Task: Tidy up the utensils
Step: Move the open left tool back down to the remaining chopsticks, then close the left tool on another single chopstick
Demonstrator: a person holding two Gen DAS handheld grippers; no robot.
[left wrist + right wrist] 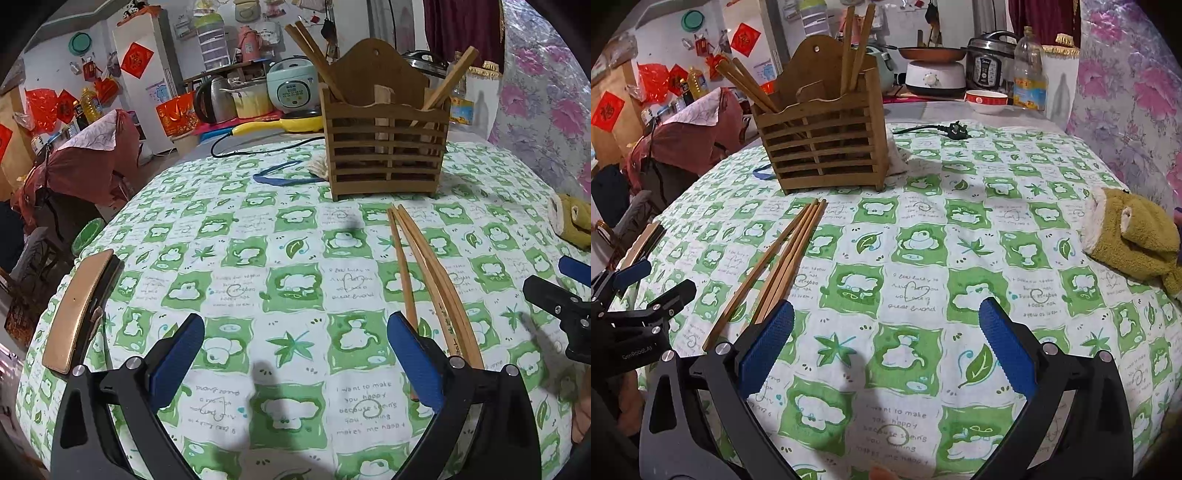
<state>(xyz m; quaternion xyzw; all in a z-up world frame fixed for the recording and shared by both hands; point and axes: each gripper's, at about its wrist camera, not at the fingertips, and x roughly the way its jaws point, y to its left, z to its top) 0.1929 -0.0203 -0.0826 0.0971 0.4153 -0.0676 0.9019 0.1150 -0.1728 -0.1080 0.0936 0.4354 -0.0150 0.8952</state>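
Left wrist view gives me my left hand-held gripper (295, 354) low in the frame, its blue pads spread wide with nothing between them, hovering over the counter (258, 229) with its green-and-white checked cloth. Loose chopsticks (424, 280) lie flat on the cloth at right of centre, their near ends running under the right-side pad. At upper centre stands the slatted wooden chopstick holder (386, 147), upright, with more chopsticks leaning out of its left and right compartments. A gold-edged phone (79, 306) sits at the counter's left edge.

From the right wrist view, my right hand-held gripper (886, 343) is likewise spread and empty above the cloth. The loose chopsticks (775, 273) lie at lower left, just beside the left-side pad, pointing toward the holder (823, 147) at upper left. A green plush toy (1134, 236) rests at the right edge, well apart from them.
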